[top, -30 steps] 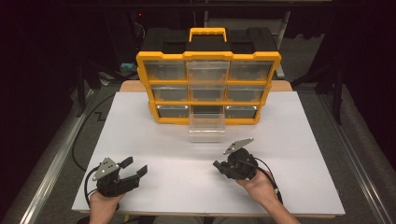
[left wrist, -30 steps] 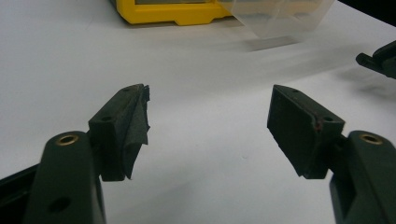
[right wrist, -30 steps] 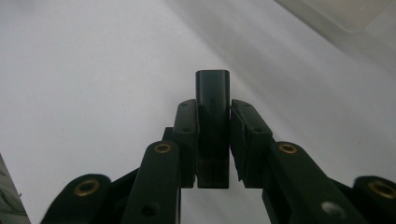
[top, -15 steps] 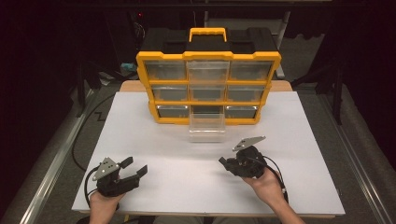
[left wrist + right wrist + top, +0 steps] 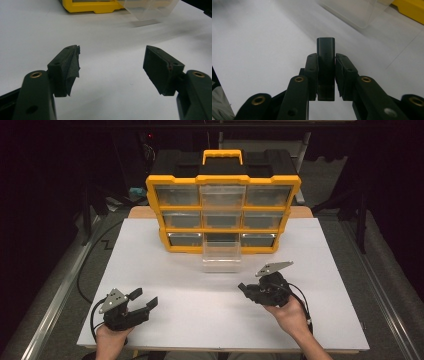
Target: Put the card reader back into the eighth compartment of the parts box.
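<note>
At the near edge of the white table [image 5: 150, 260] we rest our left gripper [image 5: 145, 301], at about seven o'clock in the high view, its jaws spread wide with nothing between them; the left gripper view confirms bare tabletop between the two pads. Across at five o'clock we hold our right gripper [image 5: 245, 289], lifted a little off the surface, its jaws clamped on a small black block [image 5: 326, 53] that stands up between the pads, its long axis running along the jaws and its rounded end poking out past them.

Farther on, toward twelve o'clock, the clear plastic drawer [image 5: 221, 255] sits pulled out onto the table in front of the yellow organizer [image 5: 222, 212], touching or nearly touching its lower middle slot. From our right gripper the drawer lies at roughly eleven o'clock, near but apart; in the right gripper view its clear corner [image 5: 352, 12] shows ahead at about one o'clock.

We judge the coming move turns on this: the right hand is plainly the nearer one, and the block must travel forward and slightly left to come over the drawer's open top. Beyond the organizer the room is dark.
</note>
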The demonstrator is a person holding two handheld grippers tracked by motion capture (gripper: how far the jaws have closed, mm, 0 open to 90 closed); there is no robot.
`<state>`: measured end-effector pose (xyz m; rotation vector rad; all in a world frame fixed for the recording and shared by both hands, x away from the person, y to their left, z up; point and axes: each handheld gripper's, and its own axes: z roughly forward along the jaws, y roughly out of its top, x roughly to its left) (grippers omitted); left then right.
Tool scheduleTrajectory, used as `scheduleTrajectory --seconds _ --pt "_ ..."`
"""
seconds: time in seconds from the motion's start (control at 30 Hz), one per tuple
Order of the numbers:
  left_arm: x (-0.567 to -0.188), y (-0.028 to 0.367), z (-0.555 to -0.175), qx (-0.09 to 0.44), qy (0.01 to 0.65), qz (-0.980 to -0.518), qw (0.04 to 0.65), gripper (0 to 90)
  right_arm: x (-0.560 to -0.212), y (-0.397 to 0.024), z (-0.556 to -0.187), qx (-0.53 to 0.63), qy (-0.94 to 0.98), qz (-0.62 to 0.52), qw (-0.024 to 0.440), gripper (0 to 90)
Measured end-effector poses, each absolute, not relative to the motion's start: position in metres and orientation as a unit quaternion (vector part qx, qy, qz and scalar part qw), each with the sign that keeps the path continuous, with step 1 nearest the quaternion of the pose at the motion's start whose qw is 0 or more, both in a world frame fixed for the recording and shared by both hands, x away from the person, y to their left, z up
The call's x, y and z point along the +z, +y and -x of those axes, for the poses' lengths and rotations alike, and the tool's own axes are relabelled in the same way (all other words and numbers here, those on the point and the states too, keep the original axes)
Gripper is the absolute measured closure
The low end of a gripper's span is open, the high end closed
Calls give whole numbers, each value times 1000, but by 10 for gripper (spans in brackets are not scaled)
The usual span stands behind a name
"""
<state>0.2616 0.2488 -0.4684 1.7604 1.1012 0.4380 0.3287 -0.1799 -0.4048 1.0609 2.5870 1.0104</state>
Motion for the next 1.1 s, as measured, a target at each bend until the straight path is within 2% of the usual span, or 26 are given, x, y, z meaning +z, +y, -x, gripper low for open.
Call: scheduleTrajectory --seconds 1.1 --pt "-468 249 -262 179 452 -724 489 300 -364 -171 -350 362 859 -348 102 736"
